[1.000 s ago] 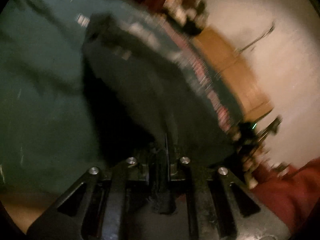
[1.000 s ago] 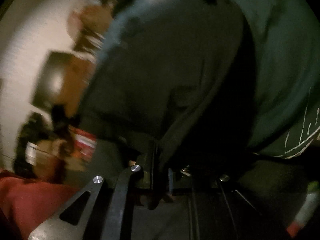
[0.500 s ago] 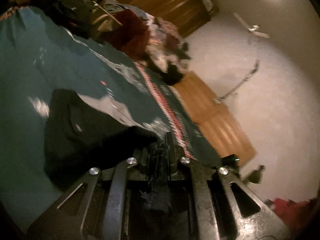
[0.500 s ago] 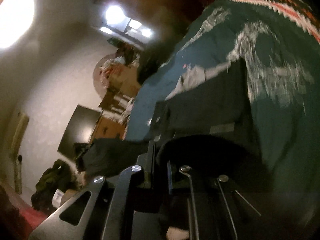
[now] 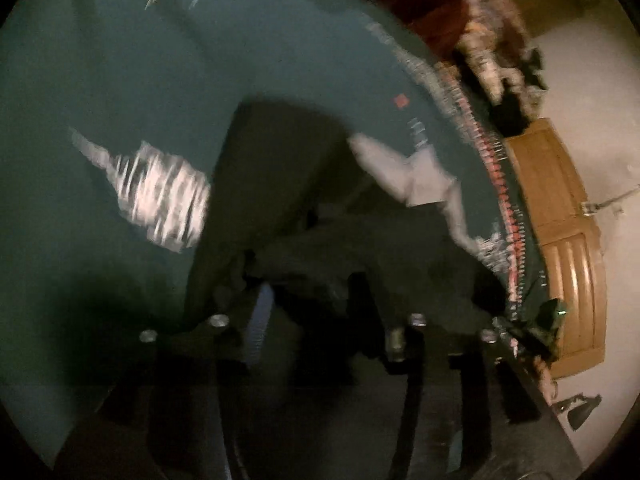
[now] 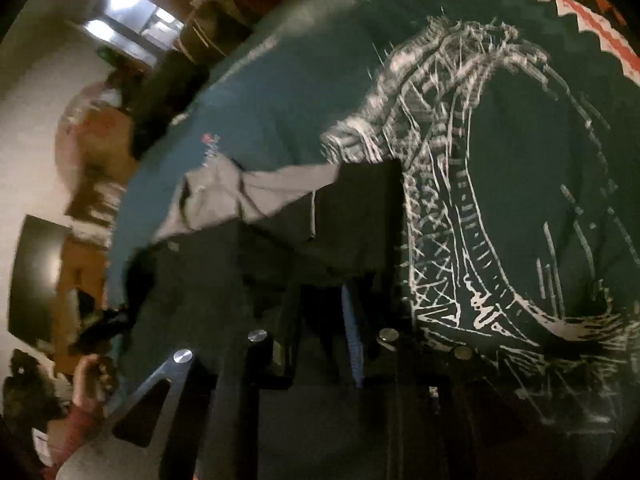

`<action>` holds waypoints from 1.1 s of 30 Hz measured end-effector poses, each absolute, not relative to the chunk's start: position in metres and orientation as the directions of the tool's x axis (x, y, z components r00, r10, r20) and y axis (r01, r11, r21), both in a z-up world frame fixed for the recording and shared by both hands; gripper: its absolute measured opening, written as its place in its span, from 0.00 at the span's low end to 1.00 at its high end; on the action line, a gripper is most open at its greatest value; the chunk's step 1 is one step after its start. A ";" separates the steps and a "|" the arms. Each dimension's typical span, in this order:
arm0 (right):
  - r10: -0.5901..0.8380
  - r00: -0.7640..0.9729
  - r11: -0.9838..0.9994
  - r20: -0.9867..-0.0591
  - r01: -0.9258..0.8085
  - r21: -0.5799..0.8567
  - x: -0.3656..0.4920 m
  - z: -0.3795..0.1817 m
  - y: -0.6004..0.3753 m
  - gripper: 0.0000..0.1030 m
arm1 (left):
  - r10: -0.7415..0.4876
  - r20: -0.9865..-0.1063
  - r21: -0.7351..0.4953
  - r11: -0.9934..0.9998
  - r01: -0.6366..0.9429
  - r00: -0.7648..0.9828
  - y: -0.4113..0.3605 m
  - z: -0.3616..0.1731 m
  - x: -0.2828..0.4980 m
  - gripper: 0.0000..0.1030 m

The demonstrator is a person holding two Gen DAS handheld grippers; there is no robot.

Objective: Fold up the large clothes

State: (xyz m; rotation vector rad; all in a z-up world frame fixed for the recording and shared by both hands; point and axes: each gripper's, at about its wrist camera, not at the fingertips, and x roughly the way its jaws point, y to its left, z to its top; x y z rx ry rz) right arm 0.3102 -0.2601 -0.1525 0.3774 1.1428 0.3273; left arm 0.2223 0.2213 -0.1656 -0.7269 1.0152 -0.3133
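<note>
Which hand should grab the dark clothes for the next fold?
Probably left: the left hand-held gripper, whose jaws have just been opening, has a bunched edge of the dark clothes between its fingers on the teal blanket.

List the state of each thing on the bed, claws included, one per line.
dark garment: lying folded on the bedspread, pale lining exposed at one edge.
teal bedspread: spread flat under the garment.
left claw: open, jaws just opening, over the garment.
right claw: open, jaws just opening, garment released.

Dark garment — folded, grey lining exposed
</note>
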 end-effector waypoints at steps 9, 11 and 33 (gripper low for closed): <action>0.349 0.484 0.928 -0.803 -0.061 0.366 0.309 -0.144 -0.265 0.43 | -0.371 -0.673 -0.536 0.841 -0.075 0.640 0.238 -0.123 0.188 0.67; 0.314 0.496 0.942 -0.809 -0.061 0.329 0.311 -0.141 -0.261 0.43 | -0.401 -0.691 -0.500 0.866 0.004 0.601 0.220 -0.125 0.182 0.68; 0.129 0.430 0.990 -0.894 -0.104 0.093 0.312 -0.176 -0.225 0.32 | -0.316 -0.716 -0.476 0.873 -0.104 0.623 0.198 -0.165 0.104 0.77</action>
